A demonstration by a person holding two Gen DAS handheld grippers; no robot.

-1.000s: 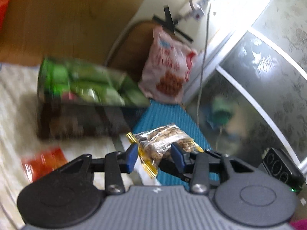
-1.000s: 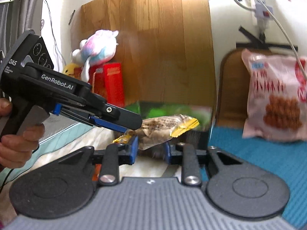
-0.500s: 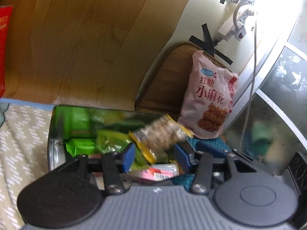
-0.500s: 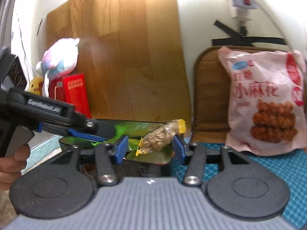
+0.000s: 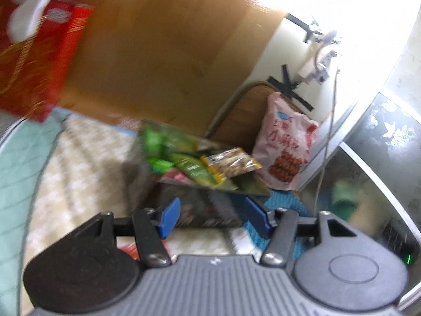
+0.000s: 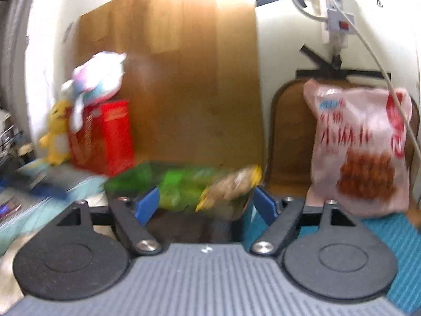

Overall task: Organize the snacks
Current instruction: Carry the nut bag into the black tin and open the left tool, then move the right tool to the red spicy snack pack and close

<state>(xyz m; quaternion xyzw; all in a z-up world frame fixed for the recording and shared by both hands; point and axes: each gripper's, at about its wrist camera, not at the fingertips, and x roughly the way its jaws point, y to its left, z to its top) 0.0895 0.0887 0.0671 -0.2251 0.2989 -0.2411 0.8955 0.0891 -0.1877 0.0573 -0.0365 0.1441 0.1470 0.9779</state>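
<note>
A dark snack box (image 5: 200,210) (image 6: 189,226) holds several green packets (image 5: 171,152) (image 6: 179,187). A clear peanut snack packet with yellow ends (image 5: 231,163) (image 6: 231,187) lies on top of them at the box's right side, free of both grippers. My left gripper (image 5: 211,217) stands back from the box, its jaws opening with nothing pressed between the blue pads. My right gripper (image 6: 205,205) is wide apart and still opening in front of the box; the packet shows beyond the pads, untouched.
A pink bag of fried twists (image 5: 286,152) (image 6: 360,147) leans on a brown chair back (image 6: 286,137). A red carton (image 5: 34,60) (image 6: 105,137) with plush toys (image 6: 97,79) stands at the left. Wooden board (image 6: 184,79) behind; teal mat (image 6: 394,242) at right.
Both grippers let go of the peanut packet, which now lies in the box. Both jaws widened. The left gripper drew back and swung left; it is no longer in the right wrist view.
</note>
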